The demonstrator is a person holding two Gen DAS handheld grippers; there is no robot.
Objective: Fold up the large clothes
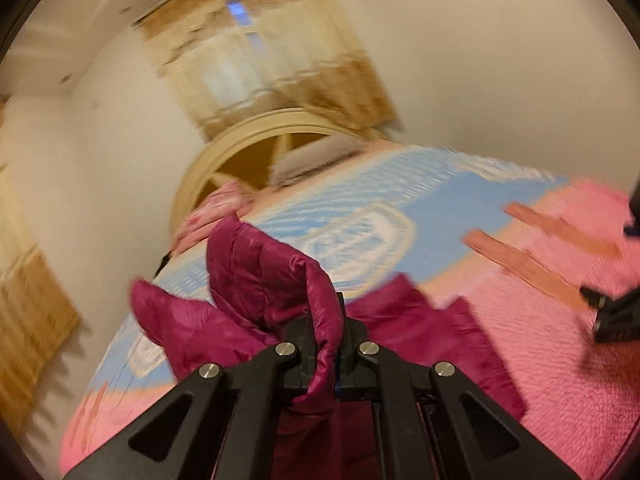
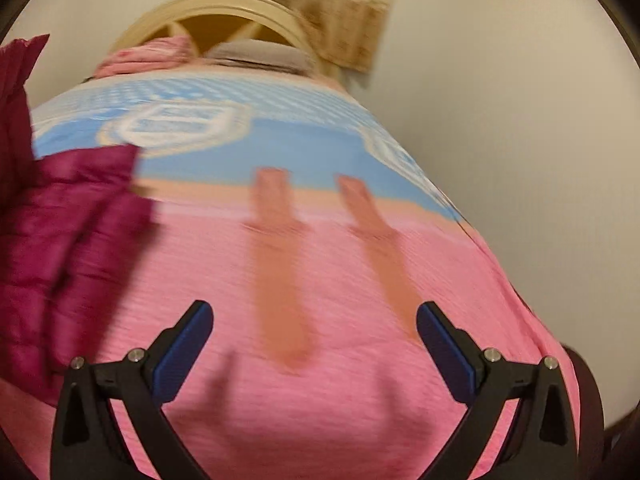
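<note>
Left claw (image 1: 326, 344) is pinching a puffy fold of the magenta quilted jacket (image 1: 256, 280) between its nearly closed jaws, the fabric bulging up and over the black fingers. Most of the jacket is lying bunched on the bed (image 1: 560, 360), on the pink part of the bedspread and spilling toward the blue part; its lower portion is passing under the claw and is being cut off by the bottom of the view. In the right wrist view the same jacket (image 2: 60, 240) is sitting at the left edge, smeared by motion, with one piece rising out of the picture at the top left.

Right claw (image 2: 315, 330) is hanging wide open over the pink bedspread, holding nothing — its blue-padded fingers (image 2: 188, 336) are standing well apart and casting soft shadows on the cloth. From the left wrist view it is appearing only as a dark shape (image 1: 612, 312) cut off at the right edge.

No writing or label is proving readable anywhere; the white emblem on the blue section (image 2: 176, 124) is too blurred to make out. Both views are blurring, so the curved headboard (image 1: 240, 140), the grey pillow (image 2: 256, 54) against it and the curtain (image 1: 260, 52) behind are showing only as soft shapes
</note>
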